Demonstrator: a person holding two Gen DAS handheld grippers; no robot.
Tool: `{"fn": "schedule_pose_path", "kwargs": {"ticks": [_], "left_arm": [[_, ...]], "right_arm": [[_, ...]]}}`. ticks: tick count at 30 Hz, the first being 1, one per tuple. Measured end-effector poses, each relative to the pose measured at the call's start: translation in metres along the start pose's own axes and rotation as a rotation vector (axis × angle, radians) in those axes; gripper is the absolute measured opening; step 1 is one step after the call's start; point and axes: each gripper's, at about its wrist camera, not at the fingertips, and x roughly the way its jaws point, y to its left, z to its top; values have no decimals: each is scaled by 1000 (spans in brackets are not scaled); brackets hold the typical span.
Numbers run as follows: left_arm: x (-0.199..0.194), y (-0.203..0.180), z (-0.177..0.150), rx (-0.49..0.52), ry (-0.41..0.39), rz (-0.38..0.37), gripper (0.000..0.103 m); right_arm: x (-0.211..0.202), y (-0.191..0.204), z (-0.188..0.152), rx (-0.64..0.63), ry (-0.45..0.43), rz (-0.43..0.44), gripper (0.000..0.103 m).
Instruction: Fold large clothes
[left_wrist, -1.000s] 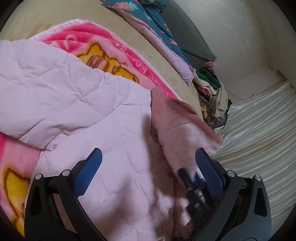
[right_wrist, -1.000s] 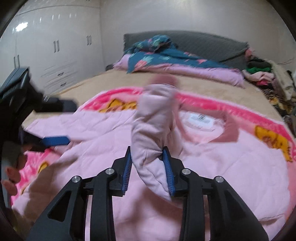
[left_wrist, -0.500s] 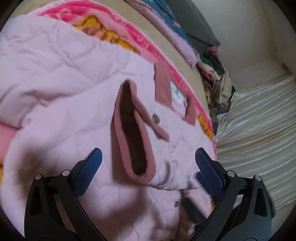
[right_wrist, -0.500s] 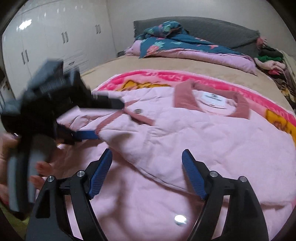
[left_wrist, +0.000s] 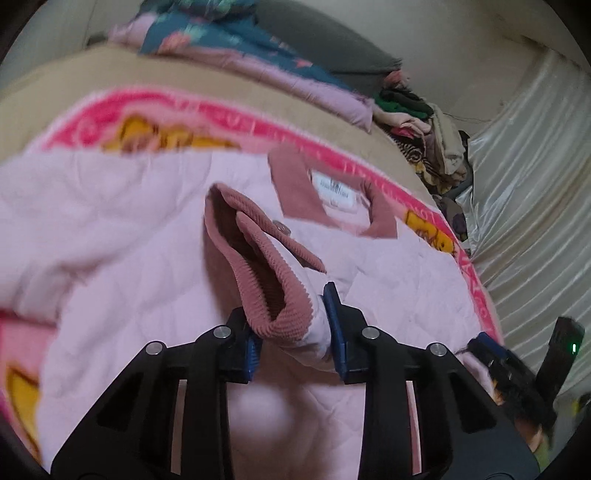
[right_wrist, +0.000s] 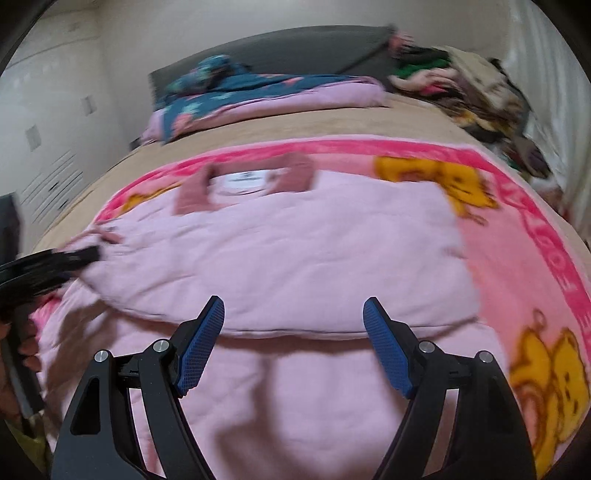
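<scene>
Nearest me, my left gripper is closing on the ribbed cuff of the pink quilted jacket, pads against it, probably to draw that sleeve across the body. My right gripper hangs spread and empty above the jacket's folded edge; a second ago it pinched this sleeve, while my left was wide. The jacket lies flat on a pink cartoon blanket; beyond is bedding.
</scene>
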Motion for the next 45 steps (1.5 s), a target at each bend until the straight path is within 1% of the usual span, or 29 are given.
{"fn": "schedule_pose_path", "kwargs": {"ticks": [2, 5, 7, 9, 12, 15, 17, 23, 27, 28, 29, 32, 33, 34, 36, 39, 45], "left_arm": [[5, 3, 1, 7, -1, 29, 22], [20, 16, -7, -23, 62, 68, 23], [25, 18, -11, -15, 79, 102, 30], [27, 19, -15, -5, 87, 129, 35], [27, 21, -17, -3, 94, 138, 38], [28, 21, -18, 0, 99, 145, 41], [29, 20, -19, 2, 106, 146, 43], [27, 17, -22, 15, 113, 158, 48], [20, 18, -25, 6, 120, 163, 56], [18, 18, -26, 0, 120, 160, 59], [14, 19, -28, -4, 121, 156, 60], [7, 18, -29, -3, 125, 160, 65], [4, 18, -29, -9, 128, 165, 79], [2, 18, -29, -11, 128, 171, 86], [-4, 17, -29, -7, 124, 183, 87], [-14, 17, -28, -5, 115, 200, 94], [-36, 29, -22, -45, 70, 242, 94]], "right_arm": [[1, -12, 4, 35, -11, -26, 77], [8, -19, 11, 61, 1, -42, 77], [13, -18, 16, 53, 5, -55, 77], [19, -16, 19, 39, 7, -61, 77], [30, -17, 22, 46, 35, -72, 81], [50, -24, 18, 59, 112, -125, 81], [61, -27, 11, 49, 141, -153, 82], [70, -32, 0, 67, 136, -154, 84], [67, -28, -2, 63, 125, -181, 85], [65, -27, -1, 69, 122, -180, 86], [62, -26, -2, 80, 114, -168, 90], [52, -22, -5, 100, 104, -127, 95], [48, -19, -6, 101, 101, -122, 96], [44, -16, -6, 100, 98, -115, 97], [35, -9, -7, 98, 81, -114, 98], [21, 0, -9, 118, 60, -75, 98], [1, 25, -14, 89, 40, -31, 99]]}}
